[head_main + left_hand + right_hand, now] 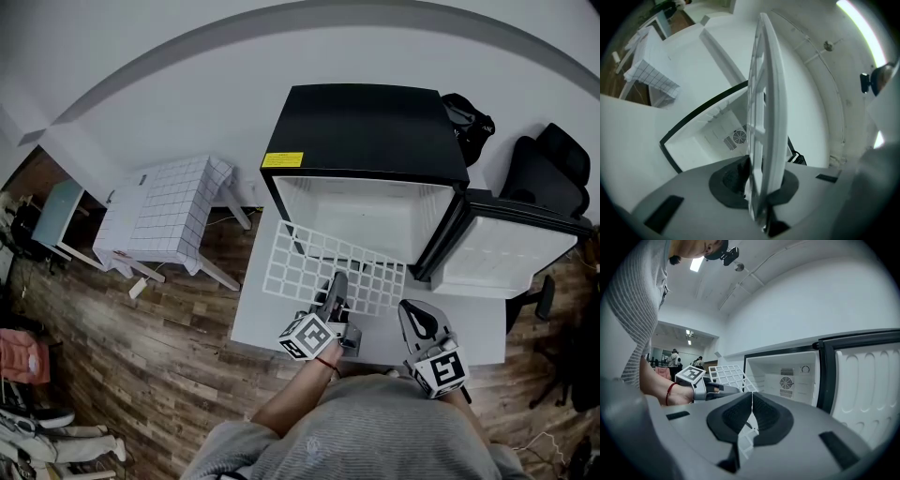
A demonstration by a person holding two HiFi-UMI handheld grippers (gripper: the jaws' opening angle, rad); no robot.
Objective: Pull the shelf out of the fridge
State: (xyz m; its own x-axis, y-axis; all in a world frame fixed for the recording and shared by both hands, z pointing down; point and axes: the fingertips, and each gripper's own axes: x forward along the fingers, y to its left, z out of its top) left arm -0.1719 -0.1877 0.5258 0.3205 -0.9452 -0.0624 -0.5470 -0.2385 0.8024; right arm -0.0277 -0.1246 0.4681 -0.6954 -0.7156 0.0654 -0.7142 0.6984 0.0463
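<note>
- Holding the shelf (300, 262) is the left gripper (336, 284). Its jaws are closed to a narrow gap on the near edge. In the left gripper view the white shelf (765, 93) stands edge-on between the pads (731, 180) and runs away from the camera.
- The shelf lies straight ahead of this gripper, between it and the fridge (366, 131). Its long axis goes across the mouth of the fridge, from left to right in the head view. The grip is near the middle of the near long edge.
- Most of the shelf is outside the fridge and above the table (251, 323). Its far edge is at the lower rim of the opening. I cannot tell whether it touches the rim.
- In the right gripper view the shelf (727, 375) is tilted up, just left of the open fridge (787, 376).
- The right gripper (412, 309) is beside the left one, near the near right corner of the shelf. Its jaws (751, 414) are together and hold nothing. A small part of the shelf shows below them.
- The door (506, 248) stands open to the right, apart from the shelf.
- I judge that the coming move is a pull toward the person, along the line in which the left gripper points. The left hand has the grip, so it leads. The right is near enough to take the corner if the shelf tips.
</note>
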